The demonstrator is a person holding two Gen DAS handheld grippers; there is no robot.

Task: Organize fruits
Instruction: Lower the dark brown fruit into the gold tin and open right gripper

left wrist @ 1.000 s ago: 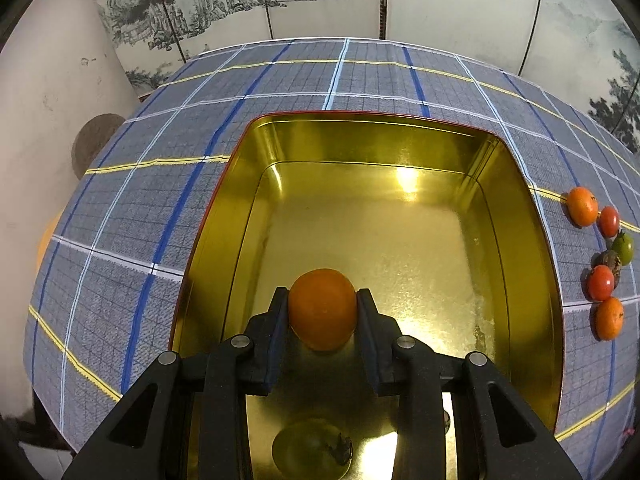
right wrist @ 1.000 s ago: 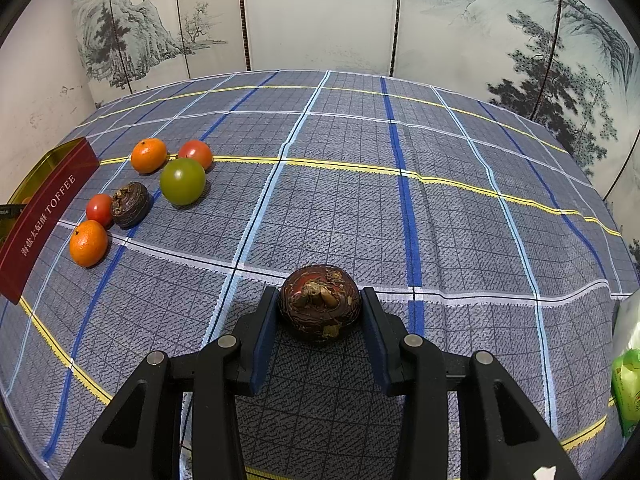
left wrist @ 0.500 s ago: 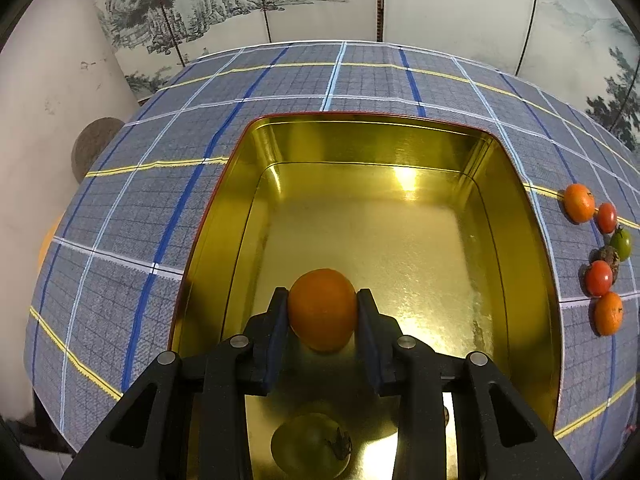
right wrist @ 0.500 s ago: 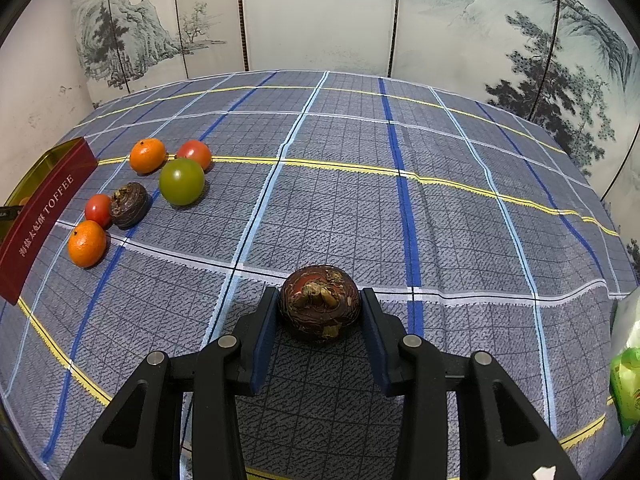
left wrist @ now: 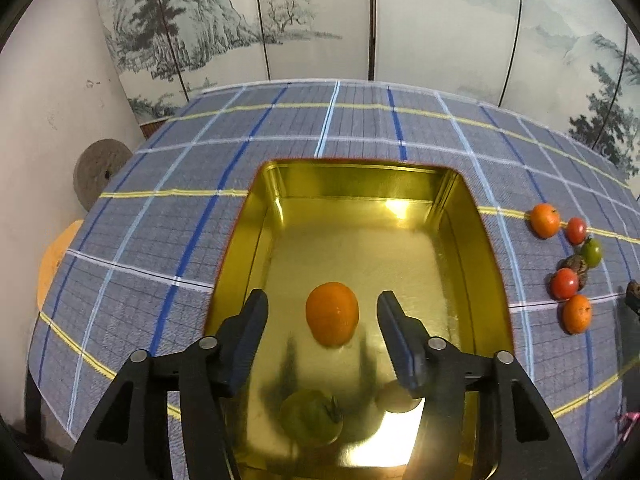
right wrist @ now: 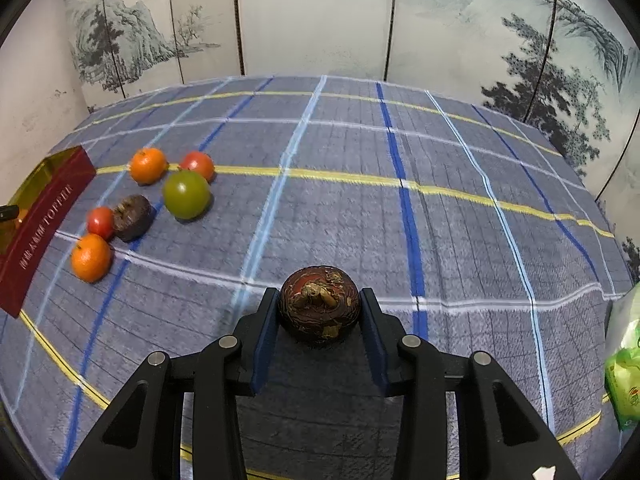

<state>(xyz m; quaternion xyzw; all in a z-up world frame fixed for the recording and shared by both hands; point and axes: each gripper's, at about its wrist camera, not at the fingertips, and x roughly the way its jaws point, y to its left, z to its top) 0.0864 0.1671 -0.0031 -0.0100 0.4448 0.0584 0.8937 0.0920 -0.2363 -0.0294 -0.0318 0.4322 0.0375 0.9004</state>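
Your left tool (left wrist: 322, 312) has just been opening, so the orange (left wrist: 332, 313) sits loose between its fingers inside the gold tin (left wrist: 494, 280). Your right tool (right wrist: 319, 312) is clamped on the dark mangosteen (right wrist: 319, 304) near the surface's front edge.

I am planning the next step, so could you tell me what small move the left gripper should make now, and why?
Probably lift the left gripper clear of the gold tin. Its jaws have just been opening and now stand apart from the orange, which lies in the tin, so that fruit looks delivered. More fruit waits on the cloth, and the right gripper holds a dark fruit.
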